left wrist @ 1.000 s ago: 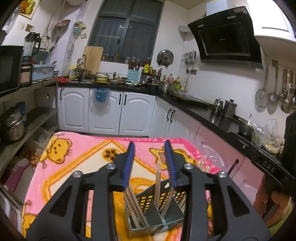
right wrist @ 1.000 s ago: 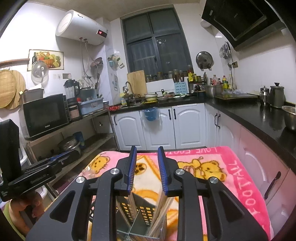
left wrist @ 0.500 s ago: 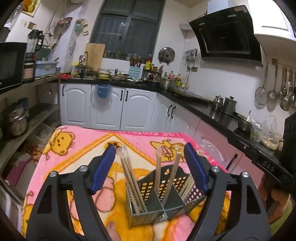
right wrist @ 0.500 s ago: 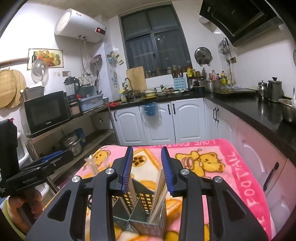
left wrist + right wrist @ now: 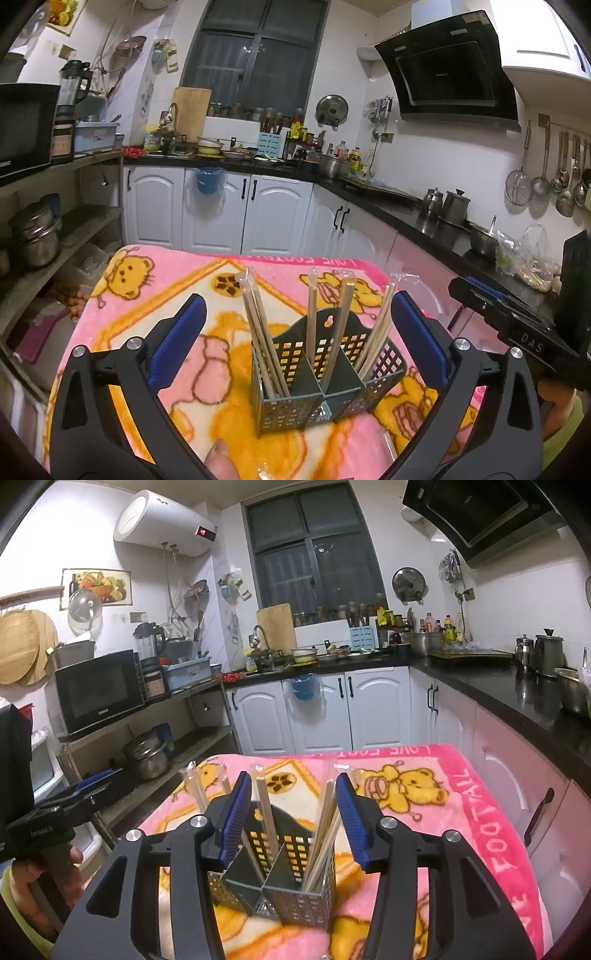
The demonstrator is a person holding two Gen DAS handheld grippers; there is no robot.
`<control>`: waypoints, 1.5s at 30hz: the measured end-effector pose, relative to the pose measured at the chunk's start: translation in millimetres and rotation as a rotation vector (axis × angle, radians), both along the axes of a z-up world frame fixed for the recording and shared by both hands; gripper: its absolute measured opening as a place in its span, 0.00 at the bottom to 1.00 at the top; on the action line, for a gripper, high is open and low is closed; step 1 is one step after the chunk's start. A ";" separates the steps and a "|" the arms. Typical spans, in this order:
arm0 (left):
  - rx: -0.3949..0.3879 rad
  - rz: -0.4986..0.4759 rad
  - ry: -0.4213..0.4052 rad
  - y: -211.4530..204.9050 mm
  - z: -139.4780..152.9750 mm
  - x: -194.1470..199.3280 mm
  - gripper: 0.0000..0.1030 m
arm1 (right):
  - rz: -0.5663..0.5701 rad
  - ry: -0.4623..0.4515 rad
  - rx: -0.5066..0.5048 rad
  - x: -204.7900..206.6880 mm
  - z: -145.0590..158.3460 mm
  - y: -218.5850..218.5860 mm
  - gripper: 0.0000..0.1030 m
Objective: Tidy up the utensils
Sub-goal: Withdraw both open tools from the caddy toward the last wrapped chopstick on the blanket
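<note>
A dark green perforated utensil caddy point(image 5: 384, 363) with dividers stands on the pink bear-print blanket point(image 5: 155, 288). Wrapped wooden chopsticks point(image 5: 258, 325) lean upright in its compartments. My left gripper point(image 5: 297, 332) is wide open and empty, its blue pads point(image 5: 177, 332) either side of the caddy. In the right wrist view the caddy point(image 5: 295, 901) sits just under my right gripper point(image 5: 293, 812), which is open and empty, with chopsticks point(image 5: 325, 834) rising between the pads point(image 5: 236, 808).
The other hand-held gripper shows at the right edge point(image 5: 517, 325) and at the left edge point(image 5: 55, 816). A clear wrapper point(image 5: 406, 280) lies on the blanket's far right. White cabinets point(image 5: 258, 210), black counter point(image 5: 517, 698) and open shelves point(image 5: 147, 734) surround the table.
My left gripper opened wide and drew back from the caddy, leaving a chopstick in it. My right gripper opened as well and pulled back slightly.
</note>
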State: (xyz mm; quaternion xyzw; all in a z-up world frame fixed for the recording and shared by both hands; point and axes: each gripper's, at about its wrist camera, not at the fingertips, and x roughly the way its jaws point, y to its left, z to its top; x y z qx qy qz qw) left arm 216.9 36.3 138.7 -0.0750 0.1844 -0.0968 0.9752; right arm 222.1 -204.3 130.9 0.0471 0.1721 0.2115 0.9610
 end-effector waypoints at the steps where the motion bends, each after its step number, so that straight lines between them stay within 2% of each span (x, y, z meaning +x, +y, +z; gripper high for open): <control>1: 0.000 0.001 0.001 -0.8 -0.9 -2.4 0.90 | -0.001 0.000 -0.002 -1.6 -0.9 -0.4 0.47; 11: -0.017 0.009 0.020 4.6 -11.5 -16.3 0.90 | 0.005 0.013 -0.023 -17.8 -12.6 0.1 0.49; 27: -0.027 0.013 0.064 8.7 -32.3 -29.3 0.90 | 0.029 0.083 -0.060 -32.2 -44.9 4.4 0.52; 45: -0.052 0.015 0.199 15.6 -81.5 -34.8 0.90 | 0.060 0.175 -0.110 -36.8 -79.9 7.8 0.52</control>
